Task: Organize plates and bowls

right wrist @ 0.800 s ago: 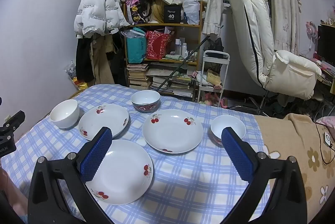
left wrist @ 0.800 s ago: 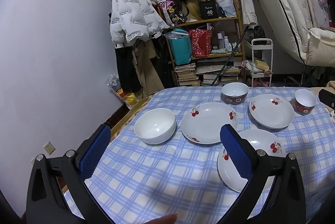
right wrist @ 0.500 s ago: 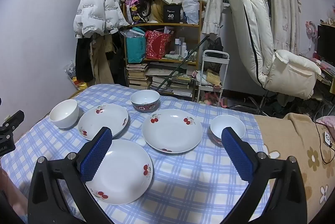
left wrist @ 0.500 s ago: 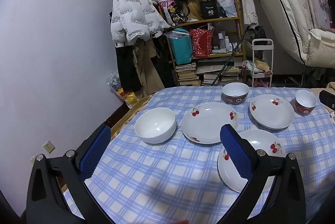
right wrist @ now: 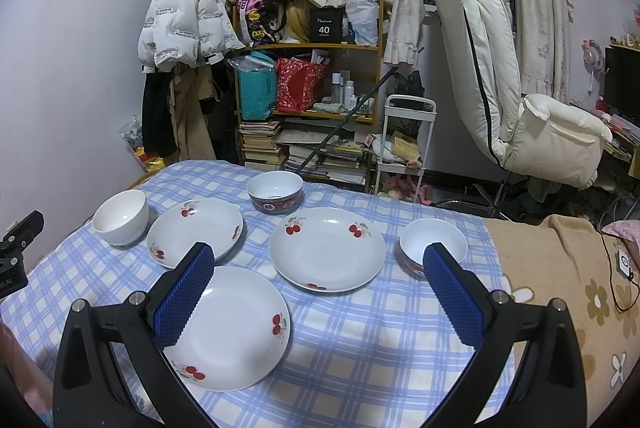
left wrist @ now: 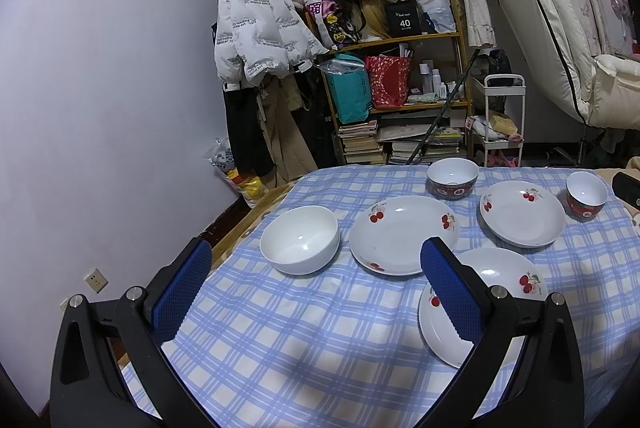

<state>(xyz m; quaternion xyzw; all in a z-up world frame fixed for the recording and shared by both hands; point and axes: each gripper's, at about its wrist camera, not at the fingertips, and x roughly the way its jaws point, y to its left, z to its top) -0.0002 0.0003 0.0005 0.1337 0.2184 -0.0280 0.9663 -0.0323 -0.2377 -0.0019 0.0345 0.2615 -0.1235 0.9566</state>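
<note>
Two hand-held grippers are held over the near edge of a table spread with a blue checked cloth (right wrist: pixel 360 348), both tipped slightly downward, seemingly so that all the crockery can be taken in before anything is picked up. The left gripper (left wrist: pixel 316 288) is spread to its full width and nothing is held in it; the right gripper (right wrist: pixel 320 288) is likewise wide open and empty. Closest to them, a cherry-patterned plate (right wrist: pixel 232 324) is laid flat between the two tools. Just beyond, two more cherry plates are set side by side, one to the left (right wrist: pixel 196 230) and one to the right (right wrist: pixel 328 248), each apart from its neighbours. A plain white bowl (right wrist: pixel 120 216) is stood at the left edge, a small red-banded bowl (right wrist: pixel 432 242) at the right, and a dark patterned bowl (right wrist: pixel 275 191) farthest back. Every piece is set upright, mouth up; being round, none has a long axis or heading to speak of. Nothing is yet stacked, so the sorting is judged not to have begun. Behind the table, a crowded shelf (right wrist: pixel 308 87) is seen against the wall.
</note>
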